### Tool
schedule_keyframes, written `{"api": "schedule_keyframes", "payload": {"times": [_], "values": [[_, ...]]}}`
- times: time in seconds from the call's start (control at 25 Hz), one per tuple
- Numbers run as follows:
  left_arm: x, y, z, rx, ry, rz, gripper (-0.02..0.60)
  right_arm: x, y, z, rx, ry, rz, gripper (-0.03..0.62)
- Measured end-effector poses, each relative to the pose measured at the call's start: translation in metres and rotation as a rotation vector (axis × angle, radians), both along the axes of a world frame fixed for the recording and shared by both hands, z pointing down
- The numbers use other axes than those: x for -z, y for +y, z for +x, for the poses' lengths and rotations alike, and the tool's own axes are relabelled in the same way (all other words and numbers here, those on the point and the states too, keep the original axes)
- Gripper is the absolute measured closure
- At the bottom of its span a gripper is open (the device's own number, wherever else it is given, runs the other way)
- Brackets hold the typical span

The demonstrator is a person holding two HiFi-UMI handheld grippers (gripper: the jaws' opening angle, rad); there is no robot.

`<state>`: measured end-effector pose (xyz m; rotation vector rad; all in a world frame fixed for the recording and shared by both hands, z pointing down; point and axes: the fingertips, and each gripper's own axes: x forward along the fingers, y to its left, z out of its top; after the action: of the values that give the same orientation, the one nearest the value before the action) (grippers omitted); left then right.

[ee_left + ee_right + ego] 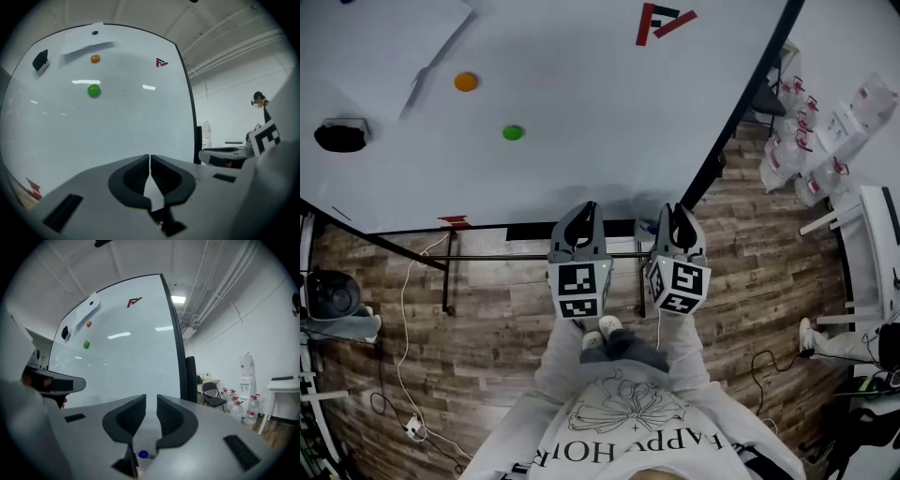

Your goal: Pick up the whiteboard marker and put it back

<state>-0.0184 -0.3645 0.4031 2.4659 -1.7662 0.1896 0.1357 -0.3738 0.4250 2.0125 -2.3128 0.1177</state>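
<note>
Whiteboard marker [143,454] shows its blue cap just below my right claw [151,401], near the whiteboard's [581,112] bottom edge. That claw gapes empty; left claw [149,159] is closed. I'd lower, centre, then squeeze.

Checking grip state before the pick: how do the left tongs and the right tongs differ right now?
The left tongs have their jaws together, tips touching; the right tongs have theirs apart, with a clear gap. Nothing shows between the left jaws; a small blue thing shows low down through the right gap, and the pads are not touching it. Shared: neither grips anything, and both point at the whiteboard, side by side.
</note>
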Motion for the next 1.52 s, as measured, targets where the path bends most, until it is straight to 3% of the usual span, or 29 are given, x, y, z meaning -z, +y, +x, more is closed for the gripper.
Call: {"api": "schedule_keyframes", "payload": {"times": [0.64,1.52], "values": [[0.022,0.019,-0.001,0.006,-0.004,0.053,0.572,0.03,0.023,0.0,-0.01,-0.007,0.057,0.554],[0.029,0.026,-0.001,-0.003,-0.001,0.065,0.572,0.04,0.028,-0.004,-0.009,0.012,0.074,0.562]]}}
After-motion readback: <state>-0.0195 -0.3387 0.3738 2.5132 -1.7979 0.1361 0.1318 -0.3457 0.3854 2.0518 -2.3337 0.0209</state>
